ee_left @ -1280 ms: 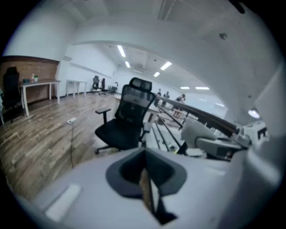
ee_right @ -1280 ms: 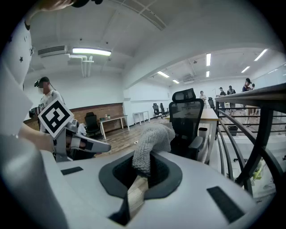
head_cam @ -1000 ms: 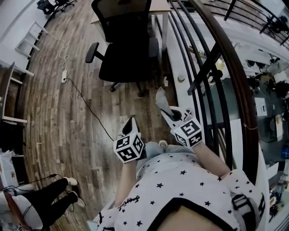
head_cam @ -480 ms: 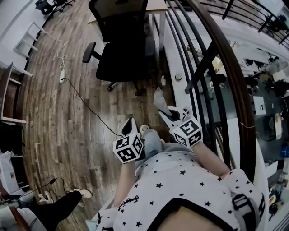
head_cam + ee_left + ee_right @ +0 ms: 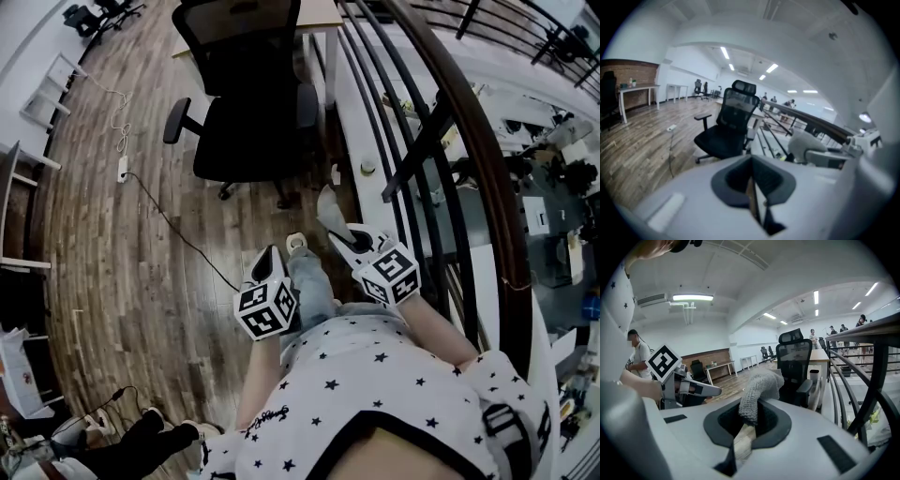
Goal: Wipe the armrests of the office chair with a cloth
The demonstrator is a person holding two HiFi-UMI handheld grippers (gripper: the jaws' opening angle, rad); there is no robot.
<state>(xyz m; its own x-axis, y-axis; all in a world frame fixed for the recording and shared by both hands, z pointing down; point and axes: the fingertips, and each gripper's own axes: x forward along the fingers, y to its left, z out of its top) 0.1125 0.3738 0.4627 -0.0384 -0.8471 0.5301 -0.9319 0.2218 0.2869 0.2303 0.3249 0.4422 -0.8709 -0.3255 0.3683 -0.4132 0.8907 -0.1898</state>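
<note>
A wooden floor is crossed by a cable. The jaws of the left gripper, shown only in its own view, are pressed together with nothing between. The office chair stands ahead, apart from both grippers, bare floor between. The cloth is clamped in the right gripper. A railing bounds the right.

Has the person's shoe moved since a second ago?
Yes. The shoe has stepped forward across the floor, ending nearer the office chair.
</note>
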